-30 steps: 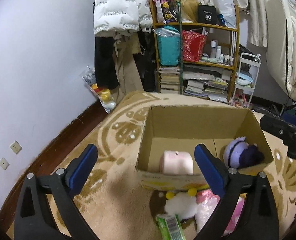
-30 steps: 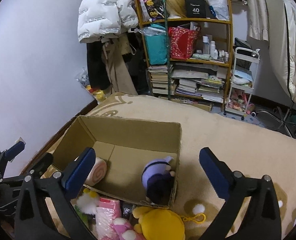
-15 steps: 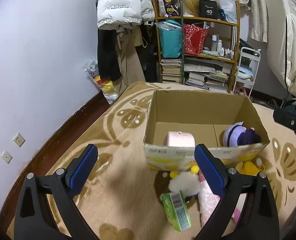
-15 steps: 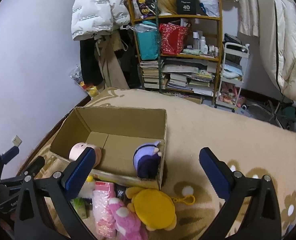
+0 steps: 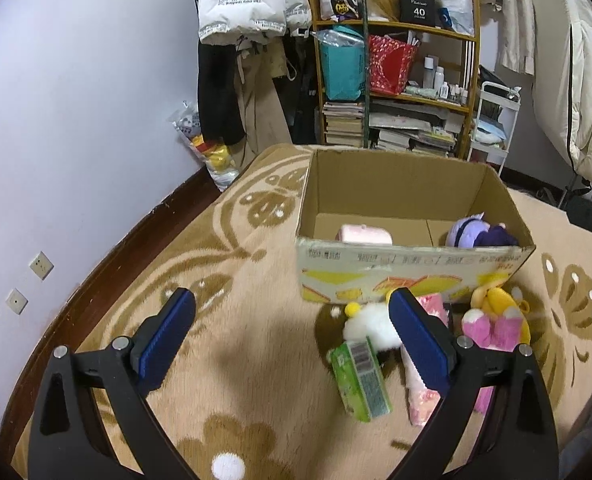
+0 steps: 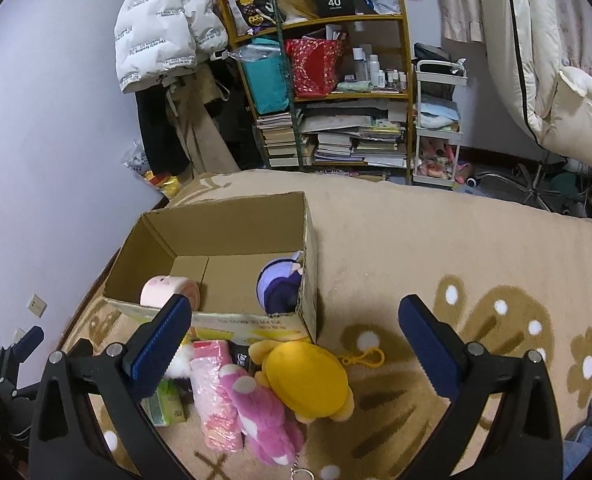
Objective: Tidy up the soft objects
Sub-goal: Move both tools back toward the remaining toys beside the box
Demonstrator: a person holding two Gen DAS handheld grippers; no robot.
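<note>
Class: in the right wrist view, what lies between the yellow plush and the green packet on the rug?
A pink plush and a pink wrapped pack lie between the yellow plush and green packet.

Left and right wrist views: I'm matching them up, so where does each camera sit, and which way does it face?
Left wrist view: on the left gripper, facing the brown cardboard box head-on; own open blue-padded fingers show.
Right wrist view: on the right gripper, above the round yellow plush, box to its left; own open fingers show, left gripper at the far left edge.
Shared: box, yellow plush, cluttered wooden shelf.
</note>
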